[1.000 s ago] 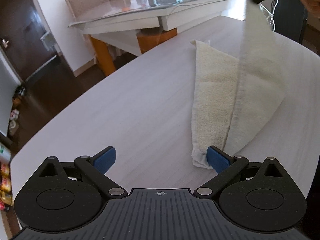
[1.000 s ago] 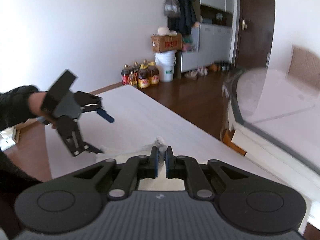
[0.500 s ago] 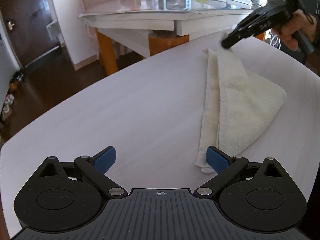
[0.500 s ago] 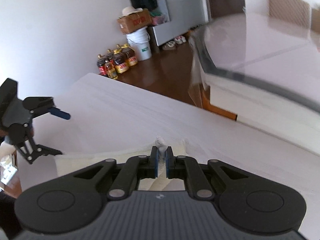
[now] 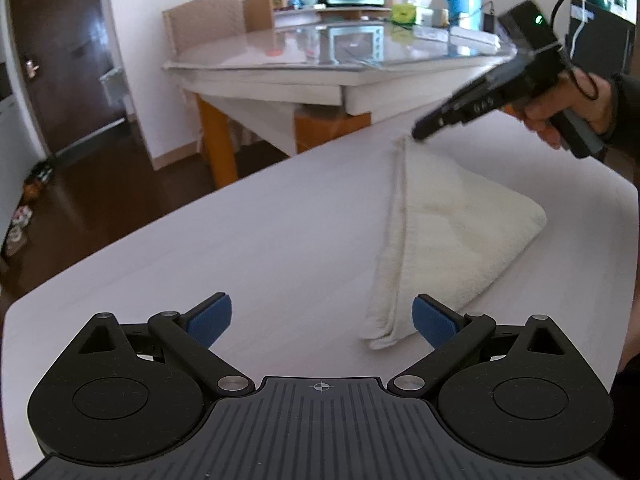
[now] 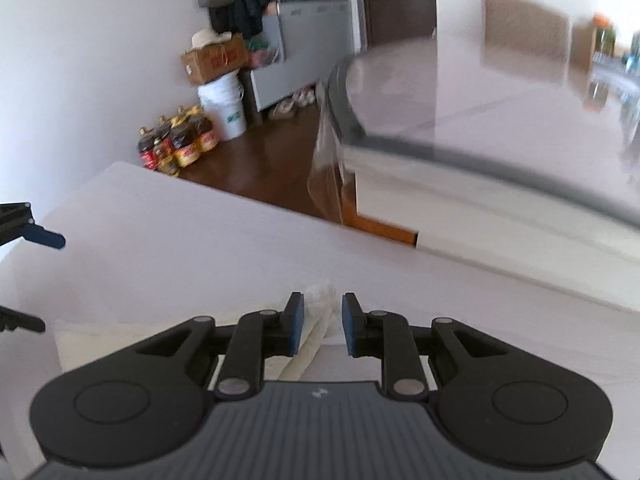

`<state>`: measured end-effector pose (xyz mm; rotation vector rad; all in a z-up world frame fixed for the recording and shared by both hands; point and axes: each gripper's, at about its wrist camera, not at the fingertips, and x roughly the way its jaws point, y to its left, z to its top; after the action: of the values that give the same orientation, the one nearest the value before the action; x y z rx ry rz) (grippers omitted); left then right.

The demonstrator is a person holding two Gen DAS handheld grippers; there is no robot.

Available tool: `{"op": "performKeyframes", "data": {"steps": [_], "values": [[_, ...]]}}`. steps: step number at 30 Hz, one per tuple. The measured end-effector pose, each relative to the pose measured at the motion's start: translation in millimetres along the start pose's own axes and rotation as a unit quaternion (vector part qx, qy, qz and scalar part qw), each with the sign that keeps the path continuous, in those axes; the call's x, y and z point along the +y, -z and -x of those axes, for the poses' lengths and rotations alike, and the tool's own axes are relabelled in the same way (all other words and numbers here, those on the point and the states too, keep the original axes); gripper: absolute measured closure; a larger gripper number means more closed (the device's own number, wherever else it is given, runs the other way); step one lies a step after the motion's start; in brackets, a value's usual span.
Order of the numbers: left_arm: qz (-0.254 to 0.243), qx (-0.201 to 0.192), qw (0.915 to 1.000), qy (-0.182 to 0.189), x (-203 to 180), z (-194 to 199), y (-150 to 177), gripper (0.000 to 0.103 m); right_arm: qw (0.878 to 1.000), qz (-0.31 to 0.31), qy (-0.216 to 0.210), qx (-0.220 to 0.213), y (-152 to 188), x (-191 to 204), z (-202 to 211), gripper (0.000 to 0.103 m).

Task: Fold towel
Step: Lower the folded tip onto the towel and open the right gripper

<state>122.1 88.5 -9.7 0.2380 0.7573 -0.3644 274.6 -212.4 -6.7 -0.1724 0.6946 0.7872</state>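
A cream towel (image 5: 448, 232) lies folded over on the pale table (image 5: 240, 240), its far corner pointing away. My left gripper (image 5: 322, 320) is open low over the table, its right finger beside the towel's near corner. In the left wrist view the right gripper (image 5: 420, 134) hangs just above the far corner, held by a hand. In the right wrist view my right gripper (image 6: 322, 324) stands partly open, and the towel corner (image 6: 320, 298) lies loose between its blue pads (image 6: 297, 326). The left gripper's fingers (image 6: 42, 237) show at the left edge.
A glass-topped table (image 5: 320, 60) with an oven, a blue jug and boxes stands close behind. A chair (image 5: 208, 20) is at its far side. Bottles (image 6: 176, 144), a white bucket and a carton sit on the dark floor by the wall.
My right gripper has lowered the held towel corner onto the far corner and opened, letting it go. The towel now lies folded flat. My left gripper stayed open and tilted up slightly.
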Motion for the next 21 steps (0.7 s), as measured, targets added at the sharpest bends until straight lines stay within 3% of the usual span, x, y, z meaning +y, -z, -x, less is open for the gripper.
{"op": "performKeyframes", "data": {"steps": [3,7,11,16,21], "values": [[-0.007,0.012,0.9998,-0.01,-4,-11,1,0.003,1.0,0.017,-0.015,-0.015,3,20,14,0.08],[0.005,0.018,0.9998,-0.008,0,-14,5,0.002,0.998,0.048,-0.051,0.009,17,40,13,0.081],[0.019,0.02,0.9994,-0.02,8,-14,7,0.001,0.997,0.065,-0.028,0.028,37,44,7,0.081],[0.025,0.021,0.9959,-0.085,15,-21,1,0.001,0.999,0.035,-0.003,0.023,52,62,22,0.08],[0.045,0.013,0.992,-0.117,17,-25,-2,0.002,1.0,0.012,0.022,0.015,67,85,39,0.077]]}}
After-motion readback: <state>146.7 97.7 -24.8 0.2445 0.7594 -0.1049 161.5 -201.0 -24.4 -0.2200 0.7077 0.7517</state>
